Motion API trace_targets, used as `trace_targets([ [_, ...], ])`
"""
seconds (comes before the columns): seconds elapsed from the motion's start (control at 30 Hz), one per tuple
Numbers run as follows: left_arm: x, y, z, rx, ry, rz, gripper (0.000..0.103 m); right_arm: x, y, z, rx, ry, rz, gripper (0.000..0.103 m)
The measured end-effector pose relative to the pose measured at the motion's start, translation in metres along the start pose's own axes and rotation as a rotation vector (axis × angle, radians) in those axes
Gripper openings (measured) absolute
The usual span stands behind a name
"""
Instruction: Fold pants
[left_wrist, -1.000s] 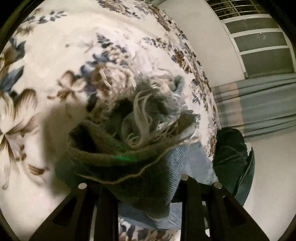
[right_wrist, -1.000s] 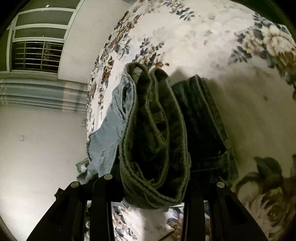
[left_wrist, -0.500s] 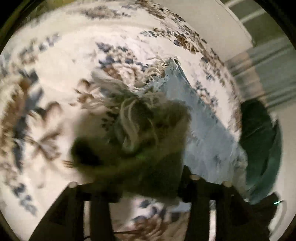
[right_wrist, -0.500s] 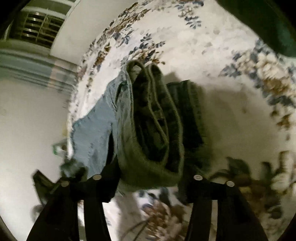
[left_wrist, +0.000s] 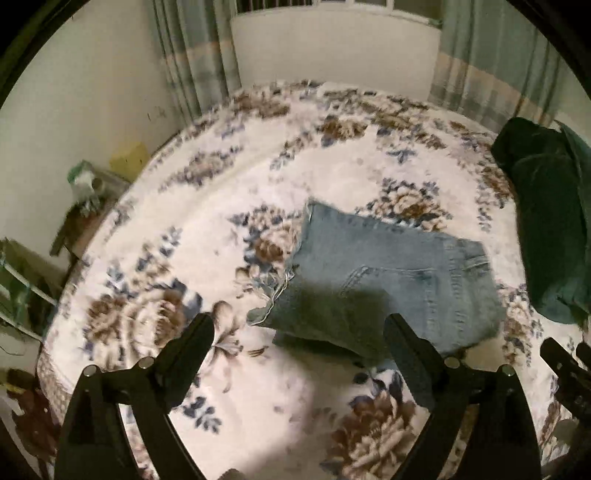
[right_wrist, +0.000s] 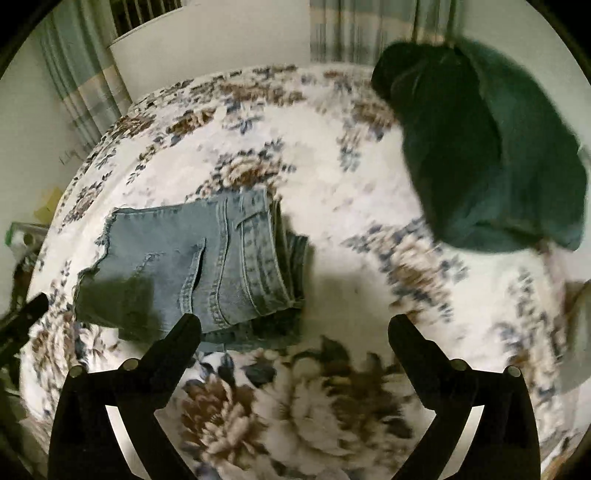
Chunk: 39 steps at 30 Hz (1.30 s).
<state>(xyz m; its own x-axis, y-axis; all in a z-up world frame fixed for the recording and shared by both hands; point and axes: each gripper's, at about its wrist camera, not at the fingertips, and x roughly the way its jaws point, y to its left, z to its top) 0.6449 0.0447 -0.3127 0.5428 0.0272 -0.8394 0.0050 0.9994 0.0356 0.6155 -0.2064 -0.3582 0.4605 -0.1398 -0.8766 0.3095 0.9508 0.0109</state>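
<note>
No text, label, brand, number or sign can be read in either wrist view. The folded jeans (left_wrist: 391, 273) show only seams and stitching, with no legible tag or patch. The green-and-white packet (left_wrist: 83, 184) on the stand beside the bed may carry print, but it is too small and blurred to make out. The flowered bedspread (left_wrist: 229, 398) bears pattern only, no lettering, and the dark green cloth (right_wrist: 480, 147) at the bed's far side shows no marking
</note>
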Motion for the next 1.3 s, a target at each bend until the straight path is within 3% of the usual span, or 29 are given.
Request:
trace_targets([
  [0.33, -0.161, -0.014, -0.016, 0.034, -0.134, 0.006, 0.094, -0.179, -0.026, -0.013, -0.021, -0.141, 0.019, 0.103],
  [0.67, -0.302, -0.030, -0.058, 0.013, -0.245, -0.026, 0.094, -0.364, -0.053, -0.061, -0.086, -0.309, 0.072, 0.103],
  [0.93, -0.374, -0.030, -0.095, -0.006, -0.294, -0.014, 0.094, -0.462, -0.080, -0.106, -0.116, -0.391, 0.095, 0.103],
  [1.2, -0.415, -0.023, -0.115, 0.006, -0.320, -0.014, 0.094, -0.536, -0.093, -0.138, -0.137, -0.428, 0.098, 0.103],
  [1.3, -0.423, -0.020, -0.117, 0.014, -0.319, -0.030, 0.103, -0.551, -0.095, -0.144, -0.134, -0.427, 0.105, 0.103],
])
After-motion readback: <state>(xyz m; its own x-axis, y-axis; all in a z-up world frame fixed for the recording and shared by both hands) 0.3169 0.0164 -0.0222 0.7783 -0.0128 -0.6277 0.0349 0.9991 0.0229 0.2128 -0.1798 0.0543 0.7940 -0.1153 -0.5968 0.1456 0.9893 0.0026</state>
